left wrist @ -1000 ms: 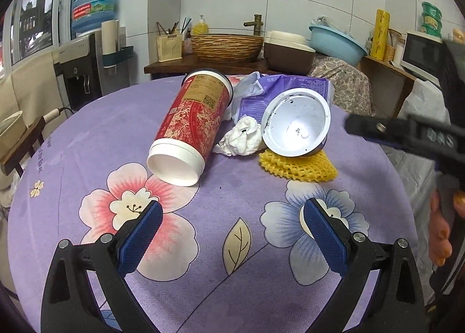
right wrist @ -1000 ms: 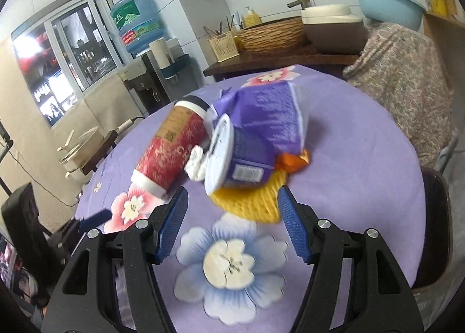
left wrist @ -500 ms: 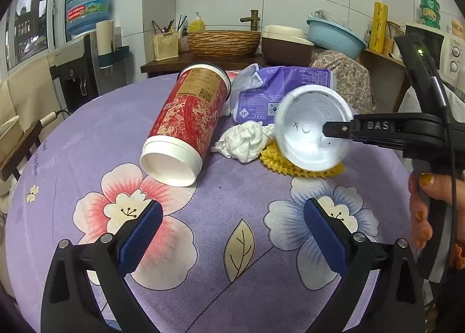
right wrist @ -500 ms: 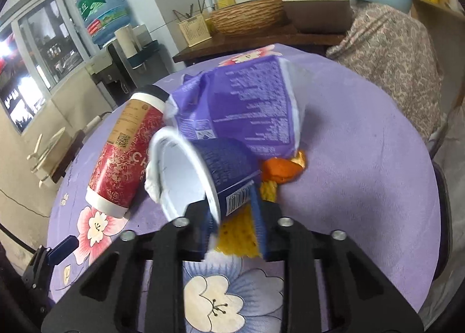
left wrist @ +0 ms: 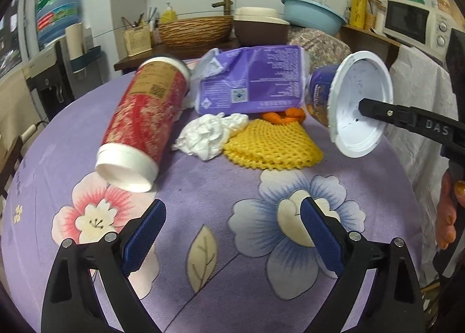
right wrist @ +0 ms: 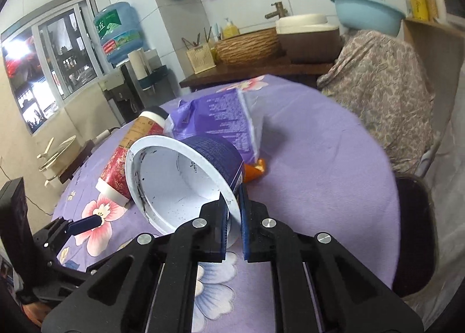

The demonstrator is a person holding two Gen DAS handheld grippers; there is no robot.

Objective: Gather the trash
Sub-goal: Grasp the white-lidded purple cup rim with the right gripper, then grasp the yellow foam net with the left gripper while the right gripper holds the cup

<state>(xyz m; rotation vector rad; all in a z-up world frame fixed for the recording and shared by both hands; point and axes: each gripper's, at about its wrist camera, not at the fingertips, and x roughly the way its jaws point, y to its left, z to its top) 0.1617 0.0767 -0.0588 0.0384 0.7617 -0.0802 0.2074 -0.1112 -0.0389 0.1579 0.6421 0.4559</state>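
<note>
1 piece of trash is off the table so far — the blue cup [right wrist: 186,176], pinched by its rim in the right gripper [right wrist: 232,217]. The jaws are nearly closed, with 1 pad inside the white lining and 1 outside on the blue wall, so the thin rim sits clamped between them. Grabbing it by the lip makes sense to me: the body is too wide for the jaws, and the rim is the only thin edge on offer. In the left wrist view the cup [left wrist: 357,106] hangs tilted in the air, mouth facing the camera, up and to the right of the pile.

Everything else sits in a heap on the purple flowered tablecloth [left wrist: 232,246]: a red tube [left wrist: 145,121] lying on its side with its white end toward the camera, a crumpled tissue [left wrist: 209,135] just beside it, a yellow foam net [left wrist: 270,144] touching the tissue, orange peel [left wrist: 283,115] tucked behind the net, and a purple wrapper [left wrist: 250,80] resting over the back of the lot.

The left gripper [left wrist: 232,234] hovers low over the cloth, jaws spread wide and holding nothing, pointed at the heap. My guess is it goes for the tissue or the net next — both soft and easy to squeeze.
</note>
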